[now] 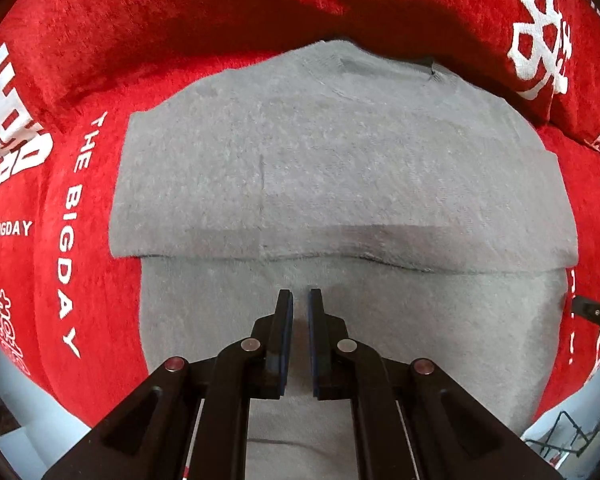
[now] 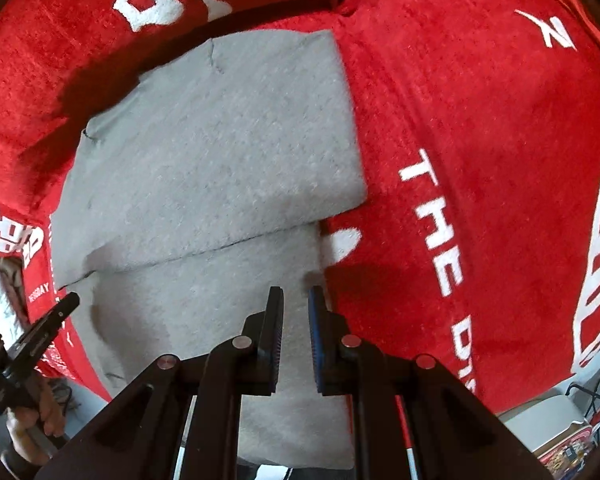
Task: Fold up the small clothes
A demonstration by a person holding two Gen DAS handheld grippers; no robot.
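In the left wrist view, the left gripper (image 1: 301, 300) is seen with its jaws nearly together, nothing between them. A soft grey knitted garment (image 1: 332, 168), folded over, is spread beneath and beyond the jaws on a red plush cloth with white lettering (image 1: 72, 216).

In the right wrist view, the right gripper (image 2: 296, 300) is held narrowly closed and empty; the garment's edge lies just beside its right jaw, the folded layer ahead.
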